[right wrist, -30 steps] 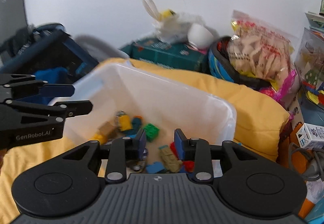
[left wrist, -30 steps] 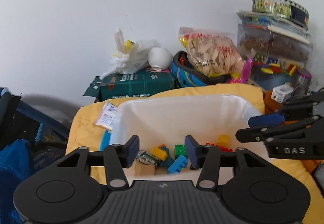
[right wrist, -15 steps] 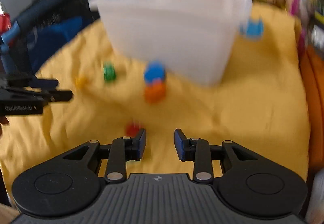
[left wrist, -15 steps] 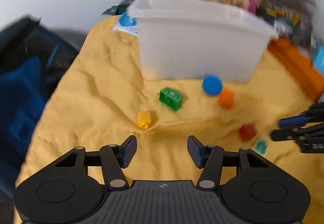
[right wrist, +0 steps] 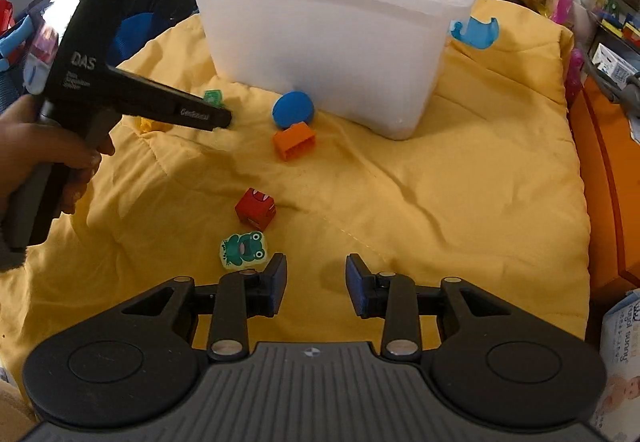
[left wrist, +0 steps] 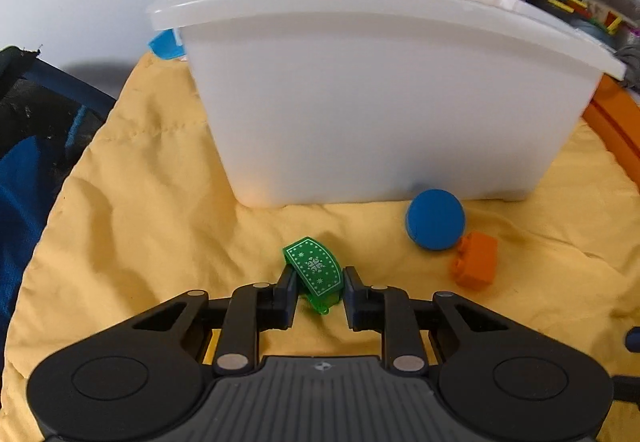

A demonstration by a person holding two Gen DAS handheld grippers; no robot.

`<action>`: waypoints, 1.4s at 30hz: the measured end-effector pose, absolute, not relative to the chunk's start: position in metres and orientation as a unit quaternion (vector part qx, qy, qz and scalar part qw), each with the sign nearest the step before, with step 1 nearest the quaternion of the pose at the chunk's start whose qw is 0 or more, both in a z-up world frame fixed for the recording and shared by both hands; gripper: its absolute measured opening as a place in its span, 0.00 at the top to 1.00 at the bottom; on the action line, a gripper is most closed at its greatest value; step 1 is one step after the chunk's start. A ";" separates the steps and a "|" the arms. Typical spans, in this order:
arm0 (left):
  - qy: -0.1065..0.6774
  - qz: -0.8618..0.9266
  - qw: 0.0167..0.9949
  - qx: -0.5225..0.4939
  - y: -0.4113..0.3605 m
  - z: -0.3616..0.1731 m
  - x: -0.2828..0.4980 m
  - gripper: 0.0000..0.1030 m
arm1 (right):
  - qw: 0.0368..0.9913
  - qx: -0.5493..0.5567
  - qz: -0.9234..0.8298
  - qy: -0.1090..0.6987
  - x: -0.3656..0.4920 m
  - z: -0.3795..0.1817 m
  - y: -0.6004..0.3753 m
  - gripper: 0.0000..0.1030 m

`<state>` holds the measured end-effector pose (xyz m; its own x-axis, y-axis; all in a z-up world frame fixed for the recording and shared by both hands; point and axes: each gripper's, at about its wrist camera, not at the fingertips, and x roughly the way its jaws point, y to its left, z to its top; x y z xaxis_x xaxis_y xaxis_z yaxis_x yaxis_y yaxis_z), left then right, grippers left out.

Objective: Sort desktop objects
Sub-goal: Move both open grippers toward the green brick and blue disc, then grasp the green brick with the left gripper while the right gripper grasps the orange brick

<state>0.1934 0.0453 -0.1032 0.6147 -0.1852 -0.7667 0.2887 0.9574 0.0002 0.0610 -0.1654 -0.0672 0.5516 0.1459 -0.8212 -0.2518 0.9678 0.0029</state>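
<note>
A white plastic bin (left wrist: 376,90) stands on a yellow cloth (left wrist: 140,210); it also shows in the right wrist view (right wrist: 320,30). My left gripper (left wrist: 318,292) is closed around a green patterned piece (left wrist: 316,270) lying on the cloth in front of the bin. In the right wrist view the left gripper (right wrist: 224,118) reaches in from the left beside the green piece (right wrist: 212,97). My right gripper (right wrist: 316,286) is open and empty, low over the cloth. A frog-print block (right wrist: 243,249) lies just left of its left finger, with a red block (right wrist: 256,208) beyond.
A blue disc (left wrist: 435,219) and an orange brick (left wrist: 476,260) lie at the bin's front right corner. A yellow brick (right wrist: 150,125) sits under the left gripper. A light blue piece (right wrist: 476,33) lies behind the bin. Toys, bags and boxes crowd the back and right edge.
Both grippers dropped from above the bin to the cloth in front of it. My left gripper moved forward and closed on the green piece. My right gripper stayed open.
</note>
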 end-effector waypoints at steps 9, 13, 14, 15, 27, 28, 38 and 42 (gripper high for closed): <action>0.464 -0.310 0.817 -0.145 0.089 -0.098 0.095 0.74 | 0.894 -0.056 0.126 0.426 0.085 -0.066 -0.163 0.65; 0.479 -0.298 0.809 -0.166 0.094 -0.122 0.067 0.74 | 0.897 -0.040 0.135 0.420 0.116 -0.069 -0.153 0.65; 0.479 -0.291 0.812 -0.164 0.095 -0.124 0.064 0.74 | 0.897 -0.039 0.134 0.419 0.122 -0.069 -0.149 0.65; 0.473 -0.284 0.818 -0.166 0.098 -0.123 0.059 0.73 | 0.898 -0.040 0.133 0.417 0.126 -0.070 -0.145 0.65; 0.410 -0.249 0.873 -0.094 0.103 -0.095 0.041 0.61 | 0.888 -0.233 0.093 0.385 0.138 -0.104 -0.080 0.65; 0.408 -0.252 0.873 -0.091 0.102 -0.093 0.040 0.61 | 0.888 -0.242 0.086 0.382 0.140 -0.106 -0.080 0.65; 0.407 -0.270 0.871 -0.053 0.085 -0.089 0.032 0.59 | 0.899 -0.046 0.100 0.423 0.121 -0.080 -0.161 0.83; 0.427 -0.254 0.868 -0.012 0.069 -0.094 0.036 0.59 | 0.899 -0.007 0.088 0.428 0.106 -0.080 -0.180 0.83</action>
